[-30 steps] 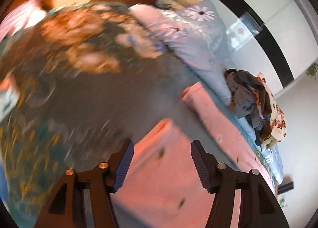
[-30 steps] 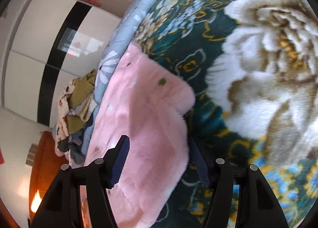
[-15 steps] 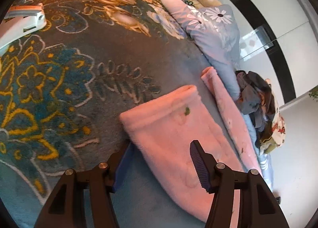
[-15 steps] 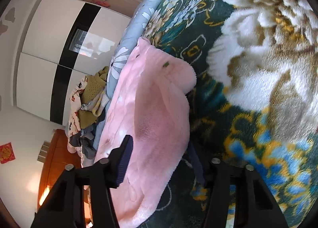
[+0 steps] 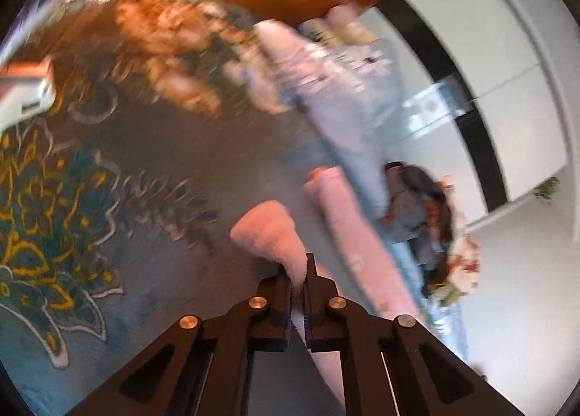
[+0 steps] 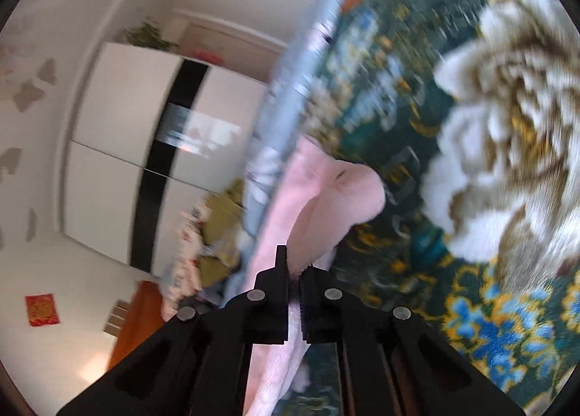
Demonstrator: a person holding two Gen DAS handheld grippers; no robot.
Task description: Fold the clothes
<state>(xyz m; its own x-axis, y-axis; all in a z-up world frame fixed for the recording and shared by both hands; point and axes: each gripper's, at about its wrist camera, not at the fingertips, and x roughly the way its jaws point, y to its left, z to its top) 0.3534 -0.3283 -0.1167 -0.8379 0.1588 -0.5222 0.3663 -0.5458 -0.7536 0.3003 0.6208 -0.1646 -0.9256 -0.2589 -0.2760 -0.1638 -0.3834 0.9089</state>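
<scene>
The dark green floral plush bed blanket (image 6: pixel 417 97) carries the fluffy pink fleece garment (image 6: pixel 326 198), which lies along its edge beside the heap of unfolded clothes (image 5: pixel 431 231). The left tool (image 5: pixel 298 281) and right tool (image 6: pixel 293 280) each clench 1 pink edge. Lifting both evenly should keep the fold square.

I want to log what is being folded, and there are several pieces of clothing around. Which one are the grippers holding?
The fluffy pink garment: both the left gripper and right gripper are clamped on it. The clothes pile lies untouched at the bed's edge.
</scene>
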